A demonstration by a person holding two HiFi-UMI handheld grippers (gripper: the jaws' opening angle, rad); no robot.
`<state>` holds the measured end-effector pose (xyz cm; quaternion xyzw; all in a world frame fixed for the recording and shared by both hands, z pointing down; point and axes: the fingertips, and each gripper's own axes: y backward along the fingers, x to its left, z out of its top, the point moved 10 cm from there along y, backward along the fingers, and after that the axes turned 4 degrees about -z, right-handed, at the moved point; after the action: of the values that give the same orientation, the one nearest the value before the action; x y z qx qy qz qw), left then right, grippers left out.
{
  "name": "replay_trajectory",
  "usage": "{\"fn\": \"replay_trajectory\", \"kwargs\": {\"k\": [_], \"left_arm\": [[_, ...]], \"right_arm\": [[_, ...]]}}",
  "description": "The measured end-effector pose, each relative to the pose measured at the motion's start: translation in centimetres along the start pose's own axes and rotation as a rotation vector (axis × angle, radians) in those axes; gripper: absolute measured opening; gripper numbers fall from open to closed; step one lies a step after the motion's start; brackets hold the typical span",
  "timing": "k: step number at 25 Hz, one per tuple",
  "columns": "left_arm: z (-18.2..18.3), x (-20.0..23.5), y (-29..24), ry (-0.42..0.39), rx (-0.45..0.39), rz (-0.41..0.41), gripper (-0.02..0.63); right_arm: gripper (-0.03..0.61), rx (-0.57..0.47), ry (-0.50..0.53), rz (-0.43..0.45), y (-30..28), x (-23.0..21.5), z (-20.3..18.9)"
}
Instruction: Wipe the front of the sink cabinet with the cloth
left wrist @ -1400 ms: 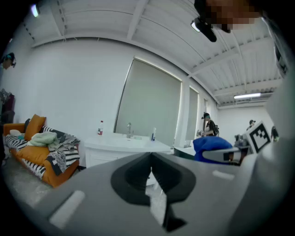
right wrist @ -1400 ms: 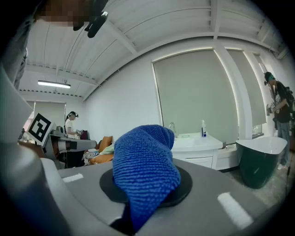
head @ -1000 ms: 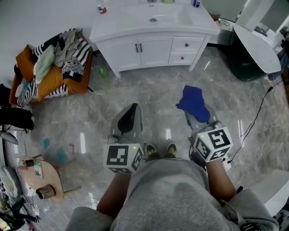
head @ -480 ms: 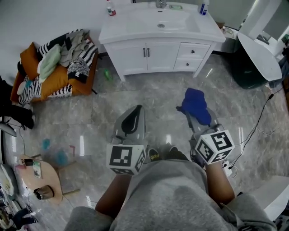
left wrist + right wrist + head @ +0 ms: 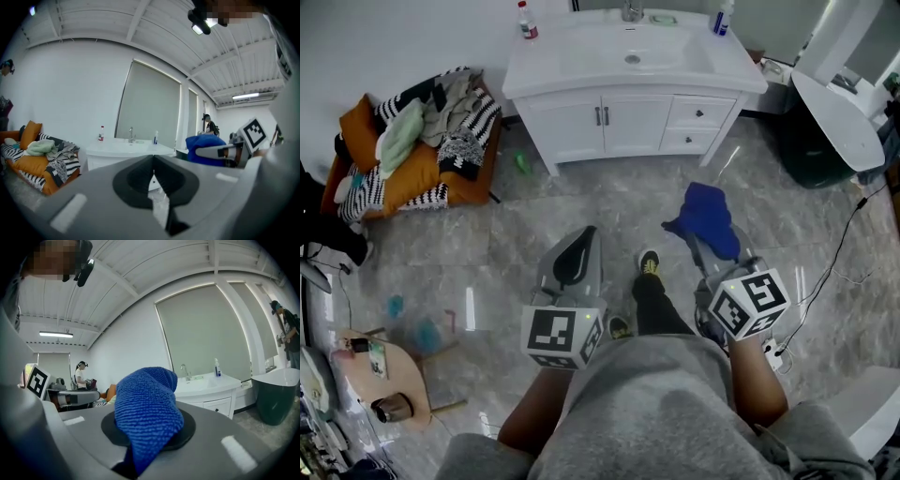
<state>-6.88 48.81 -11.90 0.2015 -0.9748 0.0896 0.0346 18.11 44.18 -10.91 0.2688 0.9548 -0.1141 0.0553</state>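
One cloth (image 5: pixel 145 413), pinched between right fingers (image 5: pixel 234 446)

Both arms reached forward, low in front of the body. The left tool (image 5: pixel 578 246) had its jaws closed together with nothing in them. The right tool (image 5: pixel 709 246) pinched the blue cloth (image 5: pixel 705 214). One foot (image 5: pixel 648 263) was out in front.

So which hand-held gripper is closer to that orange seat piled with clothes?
Left. The left hand-held gripper is right of the orange seat; the right hand-held gripper, shut on the blue cloth, lies farther right.
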Motion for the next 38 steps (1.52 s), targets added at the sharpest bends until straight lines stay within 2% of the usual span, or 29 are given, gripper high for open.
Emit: {"fn": "replay_trajectory", "kwargs": {"k": [11, 19, 25, 33, 38], "left_arm": [[1.7, 3.7, -9.1, -0.035, 0.004, 0.028, 0.009], [3.4, 6.8, -17.2, -0.054, 0.049, 0.04, 0.009], [3.8, 8.9, -22.0, -0.033, 0.089, 0.085, 0.009], [3.4, 11.6, -28.0, -0.009, 0.165, 0.155, 0.009], [3.8, 12.3, -31.8, -0.015, 0.184, 0.179, 0.009]], "right_arm": [[0.061, -0.008, -0.001, 0.026, -9.4, -6.4, 1.7], [0.061, -0.007, -0.04, 0.005, -16.5, -12.6, 3.6], [0.061, 0.022, -0.083, 0.018, -20.7, -16.8, 4.1], [0.061, 0.069, -0.119, 0.089, -26.4, -21.4, 4.0], [0.057, 0.073, -0.14, 0.155, -29.4, -24.2, 3.9]]}}
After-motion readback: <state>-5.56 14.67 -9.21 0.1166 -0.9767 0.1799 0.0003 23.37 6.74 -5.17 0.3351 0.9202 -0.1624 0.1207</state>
